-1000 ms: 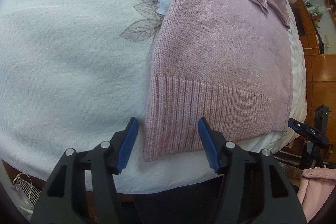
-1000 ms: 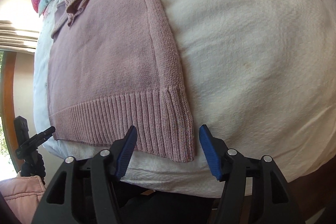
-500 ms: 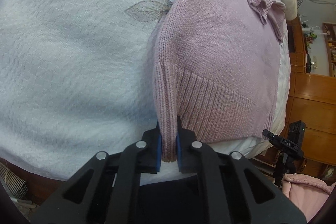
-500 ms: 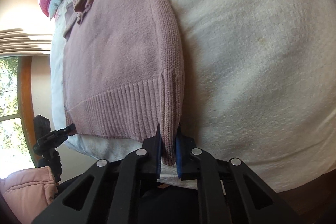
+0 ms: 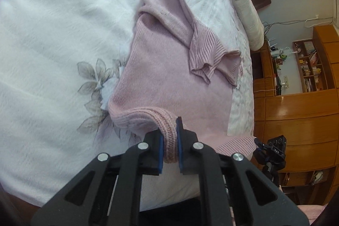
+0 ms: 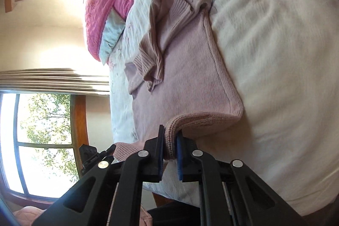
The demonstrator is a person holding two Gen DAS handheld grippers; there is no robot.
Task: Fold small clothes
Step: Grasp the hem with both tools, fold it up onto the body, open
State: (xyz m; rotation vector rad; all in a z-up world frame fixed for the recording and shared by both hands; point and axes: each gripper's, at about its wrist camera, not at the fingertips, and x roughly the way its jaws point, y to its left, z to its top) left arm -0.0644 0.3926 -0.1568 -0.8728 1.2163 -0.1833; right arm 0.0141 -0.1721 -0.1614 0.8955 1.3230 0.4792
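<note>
A pale pink knitted sweater [image 5: 169,75] lies on a white bed, its sleeves folded across the chest. My left gripper [image 5: 169,141] is shut on the left corner of the ribbed hem [image 5: 144,115], lifted off the bed and curled over toward the body. In the right wrist view the same sweater [image 6: 186,77] shows, and my right gripper [image 6: 169,141] is shut on the right corner of the hem [image 6: 203,118], also raised and rolled forward. The other gripper [image 5: 273,149] peeks in at the hem's far end.
The white quilt [image 5: 53,35] with grey leaf print spreads to the left. Pink and pale pillows [image 6: 106,3] lie at the head of the bed. Wooden shelves and cabinets [image 5: 296,99] stand to the right, a window [image 6: 42,130] to the left.
Both grippers went from open around the hem corners to shut on them, then lifted the hem and carried it forward over the sweater's body.
</note>
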